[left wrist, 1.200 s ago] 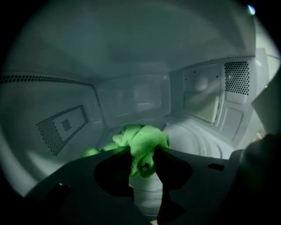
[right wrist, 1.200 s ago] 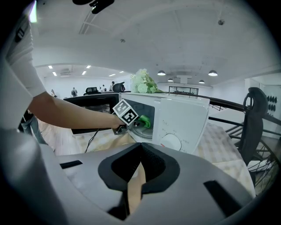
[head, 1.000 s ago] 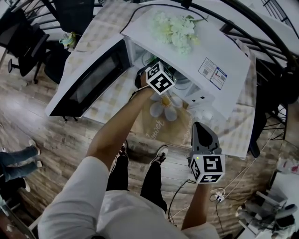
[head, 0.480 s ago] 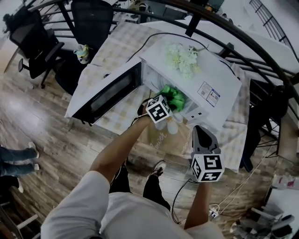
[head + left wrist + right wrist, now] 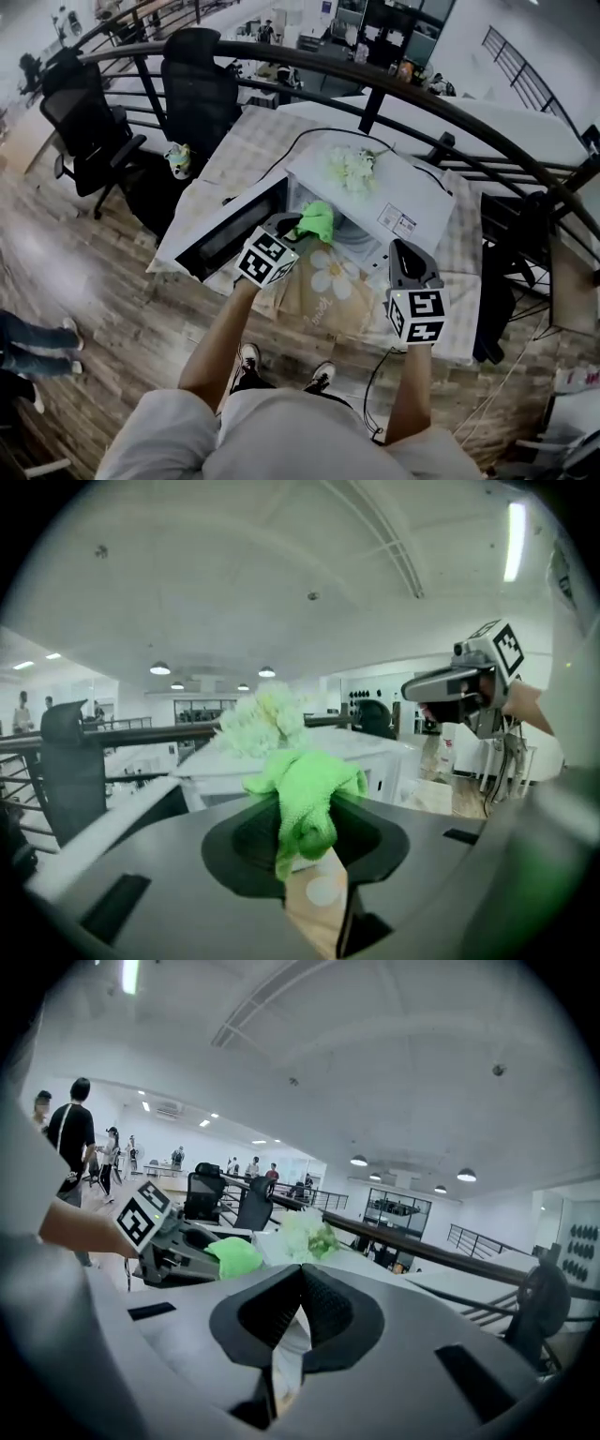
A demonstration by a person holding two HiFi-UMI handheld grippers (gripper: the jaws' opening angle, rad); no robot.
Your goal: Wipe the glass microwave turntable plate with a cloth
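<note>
Left gripper (image 5: pixel 289 231): clamped on crumpled bright-green microfibre cloth (image 5: pixel 316 221), just before open cavity of white microwave oven (image 5: pixel 375 192). Right gripper (image 5: pixel 405 253): jaws together, empty, beside. Glass turntable plate: not discernible, presumably inside cavity. Step judged: cloth in hand, off the glass. Next: press cloth onto plate.

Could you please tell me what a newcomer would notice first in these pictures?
The bright green cloth stands out, pinched in the left gripper just in front of the open white microwave on the table. White flowers lie on top of the microwave, and the right gripper hangs shut and empty lower right.
</note>
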